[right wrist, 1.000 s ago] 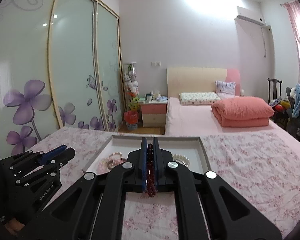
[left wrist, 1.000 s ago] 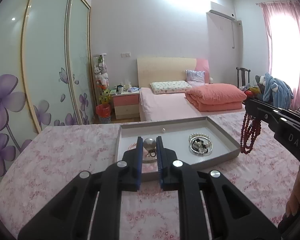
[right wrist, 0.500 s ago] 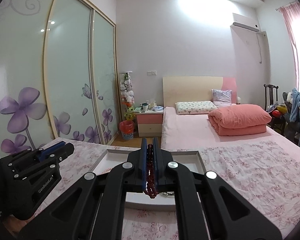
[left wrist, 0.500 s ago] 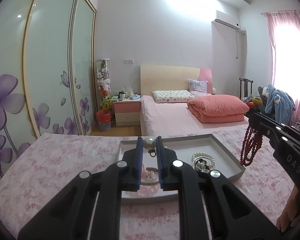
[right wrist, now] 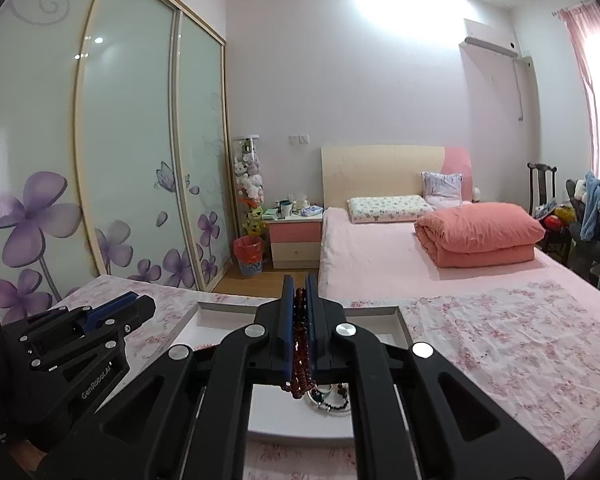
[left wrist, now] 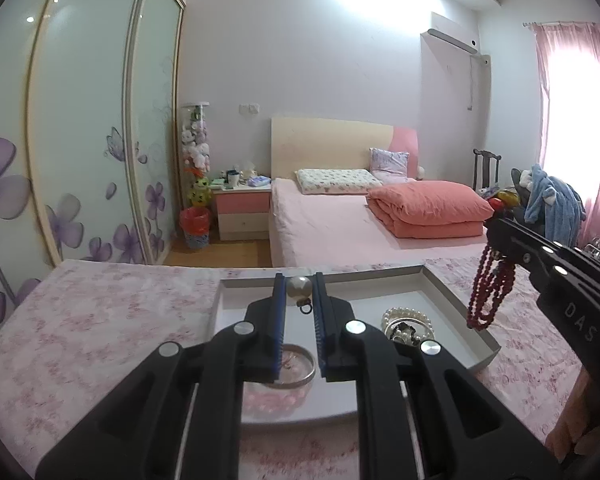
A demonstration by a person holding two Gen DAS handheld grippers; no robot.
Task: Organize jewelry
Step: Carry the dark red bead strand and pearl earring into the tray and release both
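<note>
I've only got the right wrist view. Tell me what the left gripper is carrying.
Observer: The left gripper is shut on a large pearl bead with a small dark ring hanging under it.
Operator: Report what lies in the tray below it.
Observer: In the grey tray, a silver bangle lies on pink beads beneath the left gripper's fingers.
Operator: Describe the pile under my right gripper; the fingers block it.
Observer: From the left wrist view it is a coil of white pearls around darker pieces.
Operator: Say how my strand hangs.
Observer: The red bead strand dangles in loops from the right gripper, beside the tray's right wall.
</note>
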